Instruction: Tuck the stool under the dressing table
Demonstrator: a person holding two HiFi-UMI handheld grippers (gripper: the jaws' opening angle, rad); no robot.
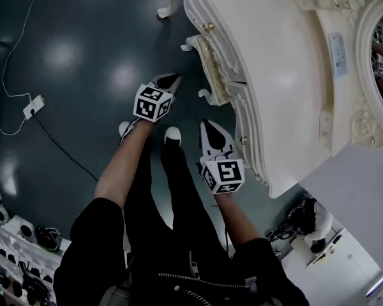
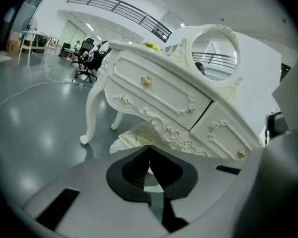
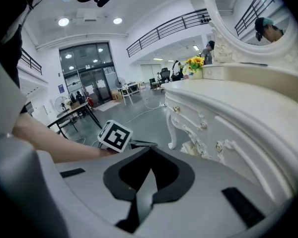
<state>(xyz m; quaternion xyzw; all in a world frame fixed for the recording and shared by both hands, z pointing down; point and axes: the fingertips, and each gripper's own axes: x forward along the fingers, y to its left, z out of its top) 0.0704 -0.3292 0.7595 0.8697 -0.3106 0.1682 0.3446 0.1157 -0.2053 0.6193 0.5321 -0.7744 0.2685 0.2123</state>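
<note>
The left gripper (image 2: 149, 150) has its two dark jaws pressed together, tips meeting, with nothing between them. It hangs in the air, touching nothing, and points toward the front of the dressing table (image 2: 159, 90).

The right gripper (image 3: 150, 150) is the same: jaws closed tip to tip, empty, held clear of the furniture. In the right gripper view, the left gripper's marker cube (image 3: 114, 135) shows just beyond the jaws, at the end of the person's bare forearm (image 3: 49, 143).

In the head view, both grippers sit side by side above the person's dark trouser legs. Both are near the table's front edge and apart from it.

The stool (image 2: 136, 133) stands on the floor (image 2: 35, 128) under the dressing table. Its pale cushioned seat shows below the carved drawer fronts, and only its curled white legs and seat edge poke out past the front edge.

The table is white and ornate, with gold knobs on its drawers. A round mirror (image 2: 214, 51) rises at its back edge.
</note>
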